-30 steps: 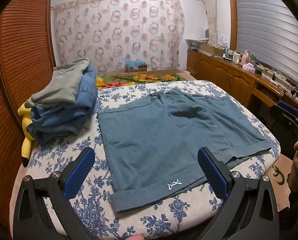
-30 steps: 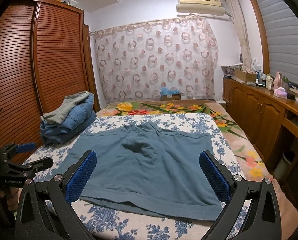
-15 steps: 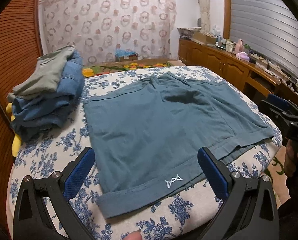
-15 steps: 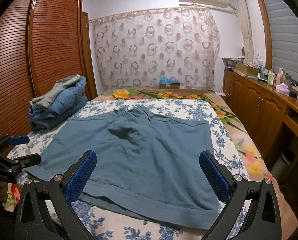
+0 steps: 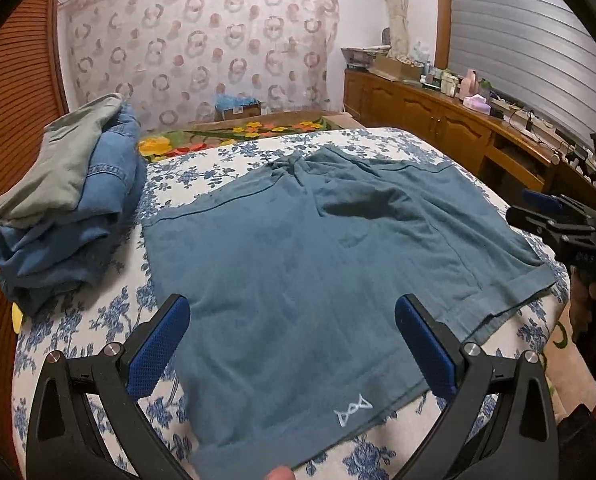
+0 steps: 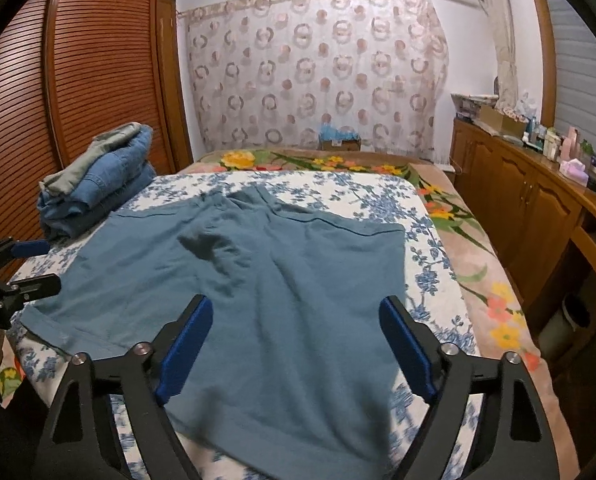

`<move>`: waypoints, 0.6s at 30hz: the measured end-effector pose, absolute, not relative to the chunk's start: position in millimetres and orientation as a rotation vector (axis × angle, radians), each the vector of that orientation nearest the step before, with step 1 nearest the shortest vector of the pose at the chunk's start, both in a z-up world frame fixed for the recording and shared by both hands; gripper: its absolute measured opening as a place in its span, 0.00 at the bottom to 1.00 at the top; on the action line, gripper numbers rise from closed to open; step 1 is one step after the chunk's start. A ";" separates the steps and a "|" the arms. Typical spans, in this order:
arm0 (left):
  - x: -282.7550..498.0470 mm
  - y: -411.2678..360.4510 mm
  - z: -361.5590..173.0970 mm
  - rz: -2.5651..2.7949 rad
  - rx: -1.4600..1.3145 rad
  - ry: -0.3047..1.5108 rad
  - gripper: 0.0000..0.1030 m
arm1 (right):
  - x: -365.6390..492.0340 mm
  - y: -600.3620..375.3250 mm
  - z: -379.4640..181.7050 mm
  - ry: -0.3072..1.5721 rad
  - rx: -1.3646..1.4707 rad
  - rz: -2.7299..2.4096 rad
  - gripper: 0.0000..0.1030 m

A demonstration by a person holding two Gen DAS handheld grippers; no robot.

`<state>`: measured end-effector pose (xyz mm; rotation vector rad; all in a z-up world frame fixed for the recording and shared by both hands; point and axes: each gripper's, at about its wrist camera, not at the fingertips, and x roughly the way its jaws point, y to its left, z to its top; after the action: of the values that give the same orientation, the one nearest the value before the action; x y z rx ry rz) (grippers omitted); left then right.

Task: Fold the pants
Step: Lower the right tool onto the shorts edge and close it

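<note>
Blue shorts [image 5: 298,280] lie spread flat on my flower-print bed [image 5: 110,320], hems nearest me, waistband at the far end, so their length runs away from me toward the curtain [image 6: 317,72]. A small white logo marks the near hem. My left claw [image 5: 292,344] hangs wide open over that hem, gripping nothing. My right claw [image 6: 296,344], jaws just narrowing yet still apart, holds nothing. Left of the shorts sits a pile of clothes [image 5: 66,208].
</note>
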<state>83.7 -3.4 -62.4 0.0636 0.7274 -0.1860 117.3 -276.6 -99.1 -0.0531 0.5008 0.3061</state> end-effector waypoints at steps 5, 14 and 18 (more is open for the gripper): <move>94.6 -3.4 -65.1 -0.185 0.074 0.751 1.00 | 139.1 -287.8 -93.4 0.542 -0.056 0.301 0.73; 100.4 -0.3 -82.9 -0.192 0.062 0.809 1.00 | 203.7 -314.2 -89.1 0.677 0.002 0.290 0.45; 101.6 -0.9 -88.4 -0.195 0.069 0.819 1.00 | 227.9 -320.3 -89.2 0.740 0.032 0.272 0.35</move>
<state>101.6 -0.9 -88.4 0.0688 0.8194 -0.1952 227.9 -320.3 -89.2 0.0318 0.7401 0.2721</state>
